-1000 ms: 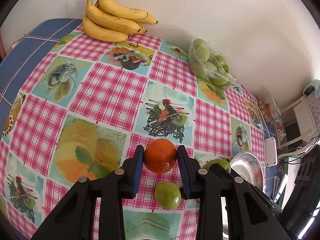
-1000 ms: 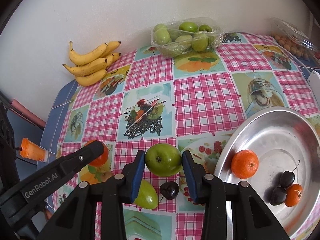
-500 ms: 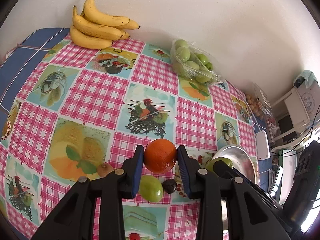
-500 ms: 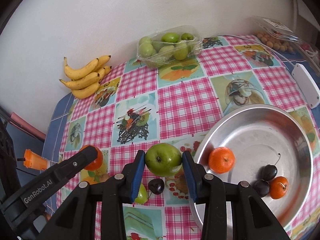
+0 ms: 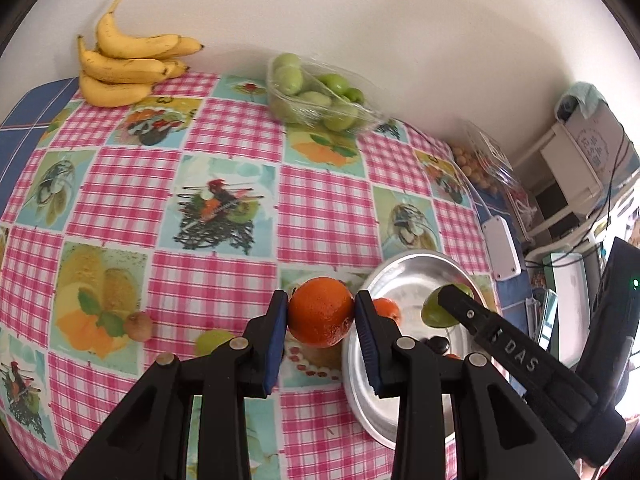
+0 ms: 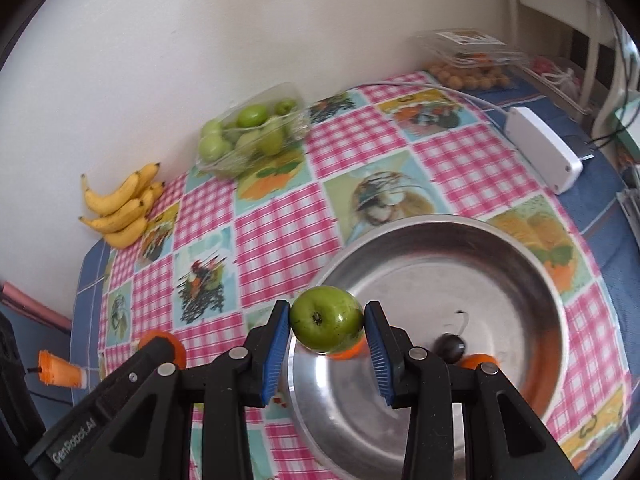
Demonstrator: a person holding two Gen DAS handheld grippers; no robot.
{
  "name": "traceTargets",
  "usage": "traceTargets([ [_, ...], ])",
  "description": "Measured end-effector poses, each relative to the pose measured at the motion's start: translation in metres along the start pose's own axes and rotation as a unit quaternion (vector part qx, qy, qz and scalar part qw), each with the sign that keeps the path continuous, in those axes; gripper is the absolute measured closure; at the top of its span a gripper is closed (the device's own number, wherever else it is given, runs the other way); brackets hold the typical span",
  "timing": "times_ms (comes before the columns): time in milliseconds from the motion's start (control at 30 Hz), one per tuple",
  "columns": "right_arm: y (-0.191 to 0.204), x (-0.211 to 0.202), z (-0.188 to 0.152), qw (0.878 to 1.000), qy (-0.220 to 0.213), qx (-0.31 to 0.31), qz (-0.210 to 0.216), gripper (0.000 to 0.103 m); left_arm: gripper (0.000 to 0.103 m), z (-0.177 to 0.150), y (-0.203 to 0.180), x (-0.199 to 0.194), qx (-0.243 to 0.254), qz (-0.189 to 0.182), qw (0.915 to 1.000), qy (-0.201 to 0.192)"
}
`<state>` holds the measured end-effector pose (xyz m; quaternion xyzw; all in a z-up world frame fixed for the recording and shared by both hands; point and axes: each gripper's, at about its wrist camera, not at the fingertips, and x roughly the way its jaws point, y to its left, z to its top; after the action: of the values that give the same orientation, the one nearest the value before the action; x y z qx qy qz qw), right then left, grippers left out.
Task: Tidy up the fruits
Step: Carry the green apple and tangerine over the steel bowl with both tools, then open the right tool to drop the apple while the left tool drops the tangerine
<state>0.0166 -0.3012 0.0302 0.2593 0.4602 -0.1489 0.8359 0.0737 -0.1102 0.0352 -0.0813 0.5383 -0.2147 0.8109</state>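
Observation:
My left gripper [image 5: 321, 312] is shut on an orange [image 5: 321, 313], held in the air just left of the steel bowl [image 5: 404, 272]. My right gripper [image 6: 327, 319] is shut on a green apple [image 6: 327, 318], which hangs over the near left rim of the bowl [image 6: 460, 264]. In the right wrist view the bowl holds a dark cherry [image 6: 450, 346] and two small orange fruits [image 6: 478, 360], partly hidden by the fingers. The left wrist view shows the right gripper's finger [image 5: 480, 320] with the apple [image 5: 438, 312] over the bowl.
On the checked tablecloth lie a kiwi [image 5: 138, 326] and a green fruit [image 5: 212, 342]. Bananas [image 5: 128, 68] and a wrapped tray of green apples [image 5: 320, 96] sit by the wall. A box of small yellow fruits [image 6: 468, 64] and a white adapter [image 6: 544, 152] lie far right.
Both grippers have carried their fruits to the right, towards the bowl and slightly up. The apple has passed from over the cloth to over the bowl's rim. Both grips are unchanged.

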Motion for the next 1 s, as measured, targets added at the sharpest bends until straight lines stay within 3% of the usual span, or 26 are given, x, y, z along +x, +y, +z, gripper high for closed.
traceTargets([
  [467,-0.088,0.011,0.003,0.991,0.014,0.104,-0.078,0.062,0.068,-0.031,-0.066,0.042,0.086,0.001,0.9946,0.058],
  [700,-0.105,0.015,0.003,0.987,0.013,0.119,-0.105,0.062,0.068,-0.039,-0.067,0.060,0.072,-0.011,0.9930,0.093],
  [1000,-0.103,0.023,0.002,0.987,0.022,0.107,-0.119,0.062,0.068,-0.043,-0.070,0.073,0.076,-0.002,0.9910,0.110],
])
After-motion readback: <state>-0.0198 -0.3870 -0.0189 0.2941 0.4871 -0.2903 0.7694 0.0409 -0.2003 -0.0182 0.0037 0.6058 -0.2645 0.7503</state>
